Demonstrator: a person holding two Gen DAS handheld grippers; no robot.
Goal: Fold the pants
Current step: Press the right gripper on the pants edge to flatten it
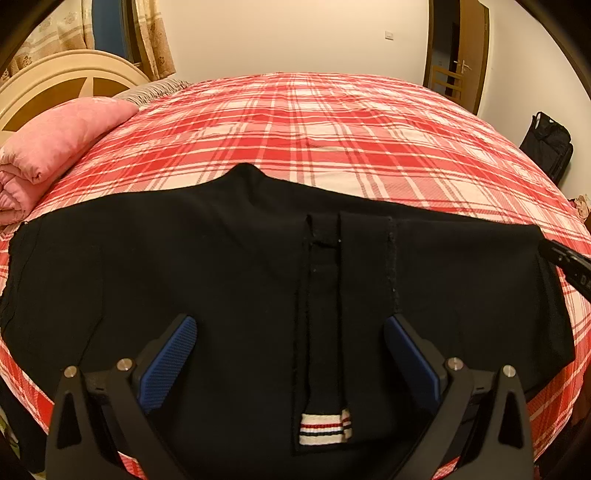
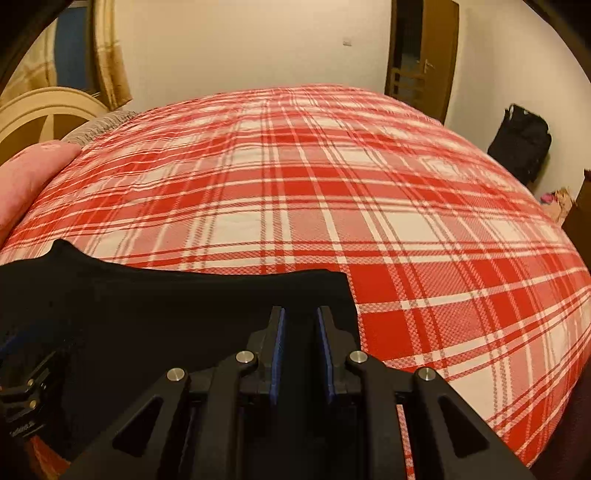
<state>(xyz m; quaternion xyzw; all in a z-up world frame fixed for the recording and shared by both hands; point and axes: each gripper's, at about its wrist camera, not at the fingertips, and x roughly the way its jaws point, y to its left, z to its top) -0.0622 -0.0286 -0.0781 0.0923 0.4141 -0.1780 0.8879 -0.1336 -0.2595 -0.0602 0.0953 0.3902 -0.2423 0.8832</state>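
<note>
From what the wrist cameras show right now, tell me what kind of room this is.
Most likely a bedroom: a bed under a red plaid cover, a cream headboard with a pink folded quilt at its head, and a wooden door in the far wall.

place: home bedroom | cues: plaid bed [image 1: 332,122], headboard [image 1: 55,81], curtain [image 1: 155,33]

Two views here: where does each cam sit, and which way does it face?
Left wrist: on the left tool, angled down over the black pants; its own fingers wide apart.
Right wrist: on the right tool, over the pants' right edge; fingers narrowly apart, fabric between.
Shared: pants, plaid bed, pink pillow, door, black bag.
</note>
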